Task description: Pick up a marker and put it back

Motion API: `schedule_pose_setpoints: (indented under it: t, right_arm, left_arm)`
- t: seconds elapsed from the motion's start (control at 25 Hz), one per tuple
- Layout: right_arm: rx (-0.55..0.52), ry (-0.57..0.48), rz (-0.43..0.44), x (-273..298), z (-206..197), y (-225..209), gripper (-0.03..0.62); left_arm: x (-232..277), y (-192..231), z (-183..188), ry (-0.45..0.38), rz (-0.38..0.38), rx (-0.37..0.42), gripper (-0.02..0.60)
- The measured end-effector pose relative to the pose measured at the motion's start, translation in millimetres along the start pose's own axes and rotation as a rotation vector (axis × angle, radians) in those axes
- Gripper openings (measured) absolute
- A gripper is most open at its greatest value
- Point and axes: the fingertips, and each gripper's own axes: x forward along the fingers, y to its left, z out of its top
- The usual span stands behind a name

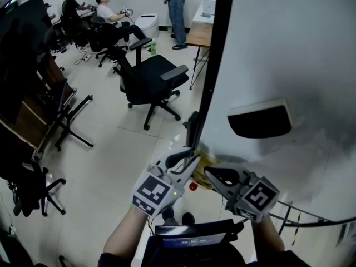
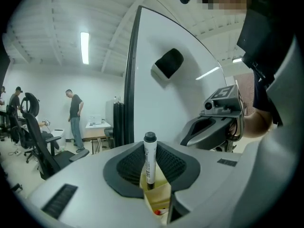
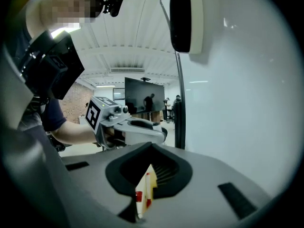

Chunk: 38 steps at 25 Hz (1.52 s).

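A white marker (image 2: pixel 149 160) with a black cap stands upright between the jaws of my left gripper (image 2: pixel 151 177), which is shut on its lower body. Just below it is a yellow marker box (image 2: pixel 159 198) with a red cap (image 2: pixel 160 212) showing inside. My right gripper (image 3: pixel 142 194) is shut on the edge of that yellow box (image 3: pixel 148 184), beside a red-and-white marker (image 3: pixel 141 194). In the head view the left gripper (image 1: pixel 188 167) and right gripper (image 1: pixel 211 176) meet at the yellow box (image 1: pixel 204 162), close to the whiteboard (image 1: pixel 289 43).
A black eraser (image 1: pixel 260 119) clings to the whiteboard above the grippers. The board's black frame post (image 1: pixel 216 60) runs up just left of them. A black office chair (image 1: pixel 150 77) stands behind on the tiled floor, and people sit and stand at the far desks.
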Motion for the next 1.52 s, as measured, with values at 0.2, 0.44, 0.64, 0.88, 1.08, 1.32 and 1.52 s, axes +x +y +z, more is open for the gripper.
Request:
schedule_pose_setpoints:
  t: [0.2, 0.44, 0.64, 0.88, 1.08, 1.32, 1.52]
  right_arm:
    - [-0.020, -0.031, 0.036, 6.9, 14.6, 8.3, 0.014]
    - [-0.029, -0.050, 0.086, 13.0, 30.5, 23.8, 0.014]
    - [-0.024, -0.080, 0.129, 15.9, 40.7, 32.2, 0.014]
    - [-0.052, -0.131, 0.170, 17.3, 58.8, 30.6, 0.014]
    - [-0.064, -0.130, 0.207, 14.2, 55.0, 35.6, 0.014]
    - [-0.039, -0.125, 0.280, 12.5, 43.1, 47.1, 0.014]
    - [-0.018, -0.136, 0.361, 22.7, 44.8, 60.8, 0.014]
  left_arm:
    - [-21.6, 5.3, 33.1, -0.024, 0.028, 0.002, 0.074]
    - [-54.4, 12.9, 63.6, -0.052, 0.107, 0.027, 0.074]
    - [-85.4, 22.9, 79.7, -0.062, 0.205, 0.059, 0.074]
    - [-109.6, 29.5, 77.0, -0.040, 0.277, 0.083, 0.074]
    - [-114.5, 20.1, 68.9, -0.023, 0.309, 0.078, 0.074]
    - [-127.2, 6.8, 62.7, -0.004, 0.370, 0.056, 0.074]
    - [-149.9, 7.2, 63.1, 0.007, 0.450, 0.050, 0.074]
